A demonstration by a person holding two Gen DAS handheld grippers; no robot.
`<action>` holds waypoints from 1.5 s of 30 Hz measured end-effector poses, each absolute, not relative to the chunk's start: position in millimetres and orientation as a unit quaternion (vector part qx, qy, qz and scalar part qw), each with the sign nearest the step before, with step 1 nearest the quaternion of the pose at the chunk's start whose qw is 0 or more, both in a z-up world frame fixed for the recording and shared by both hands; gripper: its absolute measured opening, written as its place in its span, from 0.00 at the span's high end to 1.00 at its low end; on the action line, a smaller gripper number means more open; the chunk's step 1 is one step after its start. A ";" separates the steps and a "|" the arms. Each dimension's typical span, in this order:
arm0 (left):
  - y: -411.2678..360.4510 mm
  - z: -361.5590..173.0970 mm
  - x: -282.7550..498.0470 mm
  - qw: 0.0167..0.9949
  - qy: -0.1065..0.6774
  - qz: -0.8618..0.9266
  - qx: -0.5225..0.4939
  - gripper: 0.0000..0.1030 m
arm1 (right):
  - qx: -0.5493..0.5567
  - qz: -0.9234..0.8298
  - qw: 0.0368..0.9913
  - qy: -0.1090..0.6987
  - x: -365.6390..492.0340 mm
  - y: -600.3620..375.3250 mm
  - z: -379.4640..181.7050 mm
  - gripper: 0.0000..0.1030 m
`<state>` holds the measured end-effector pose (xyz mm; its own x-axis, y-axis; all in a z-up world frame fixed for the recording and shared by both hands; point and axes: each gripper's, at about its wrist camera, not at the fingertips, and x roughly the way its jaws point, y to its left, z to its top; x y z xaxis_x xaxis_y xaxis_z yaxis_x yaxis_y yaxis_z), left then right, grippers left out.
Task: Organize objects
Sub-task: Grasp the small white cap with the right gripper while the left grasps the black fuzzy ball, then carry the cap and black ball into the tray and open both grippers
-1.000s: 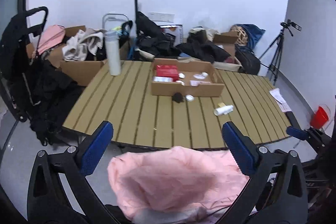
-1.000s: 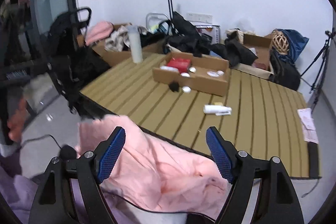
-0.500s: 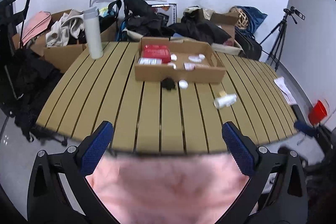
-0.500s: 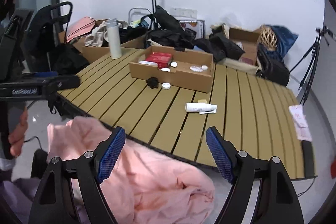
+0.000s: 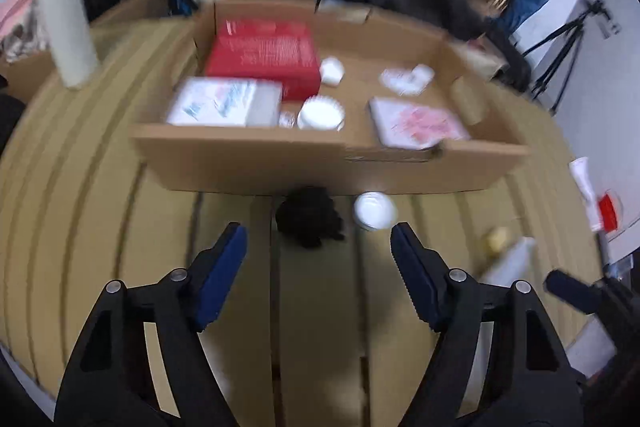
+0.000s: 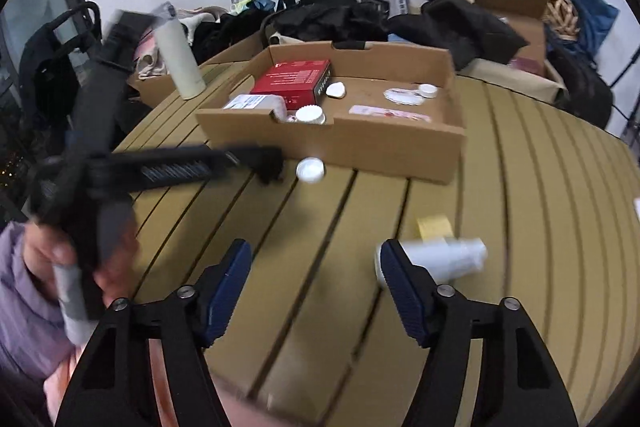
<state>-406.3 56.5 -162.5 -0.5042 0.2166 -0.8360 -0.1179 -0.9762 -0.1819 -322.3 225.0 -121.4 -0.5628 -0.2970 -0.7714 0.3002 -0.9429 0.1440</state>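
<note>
A small black crumpled thing (image 5: 308, 215) lies on the slatted wooden table (image 5: 100, 211) just in front of a shallow cardboard box (image 5: 320, 163). My left gripper (image 5: 318, 230) hangs over it, jaws closing, the pads clear of it on both sides. A white round lid (image 5: 374, 211) sits beside it. In the right wrist view my right gripper (image 6: 315, 247) is closing on bare table; a white bottle (image 6: 444, 259) lies just outside its right finger, next to a yellow piece (image 6: 434, 225). The left gripper (image 6: 264, 163) shows there too, reaching to the black thing.
The box (image 6: 360, 143) holds a red carton (image 6: 296, 79), white lids and flat packets. A tall white flask (image 6: 180, 67) stands at the table's left. Dark bags and cardboard boxes crowd the floor behind. A hand (image 6: 60, 251) holds the left tool.
Both grippers have swung forward and down over the table toward the box. The pink cloth has dropped out of the left view. Both pairs of jaws have narrowed.
</note>
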 end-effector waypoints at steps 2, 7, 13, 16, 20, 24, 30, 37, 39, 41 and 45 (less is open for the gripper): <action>58.8 -180.1 -418.1 0.085 -0.038 0.859 -0.503 0.57 | 0.436 -0.884 0.169 0.004 -346.4 215.9 -133.0 0.32; 43.5 -183.3 -405.2 0.129 -0.060 0.861 -0.489 0.68 | 0.451 -0.877 0.167 0.011 -392.8 195.3 -160.4 0.36; -10.3 -161.8 -366.0 0.070 -0.093 0.876 -0.468 0.67 | 0.460 -0.874 0.144 0.059 -423.9 164.9 -191.1 0.57; -28.3 -147.1 -353.6 0.052 -0.112 0.881 -0.458 0.68 | 0.454 -0.879 0.129 0.071 -425.8 158.2 -196.5 0.69; -27.7 -115.0 -331.6 0.052 -0.095 0.891 -0.441 0.67 | 0.461 -0.873 0.136 0.081 -414.5 160.7 -184.6 0.69; -22.1 -66.9 -292.7 0.072 -0.102 0.902 -0.413 0.67 | 0.435 -0.887 0.138 0.072 -373.8 179.2 -134.2 0.69; -27.4 -9.8 -210.1 0.077 -0.107 0.912 -0.388 0.67 | 0.369 -0.919 0.111 0.082 -264.1 228.7 -40.4 0.69; -42.7 27.4 -132.0 0.071 -0.119 0.927 -0.348 0.67 | 0.327 -0.939 0.076 0.073 -143.6 278.1 17.1 0.69; -42.5 34.9 -123.2 0.072 -0.121 0.931 -0.338 0.67 | 0.321 -0.941 0.071 0.076 -127.6 278.8 21.6 0.69; -38.5 40.8 -113.6 0.074 -0.116 0.933 -0.332 0.67 | 0.315 -0.944 0.070 0.073 -114.3 278.4 25.3 0.69; -32.9 47.6 -99.7 0.080 -0.107 0.939 -0.318 0.67 | 0.300 -0.948 0.078 0.071 -98.2 273.8 32.2 0.69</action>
<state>-99.7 -32.9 47.6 -0.7844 0.2185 -0.5805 -0.0824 -0.9643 -0.2515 -98.2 273.8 32.2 -0.8077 -0.1059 -0.5800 0.1911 -0.9777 -0.0876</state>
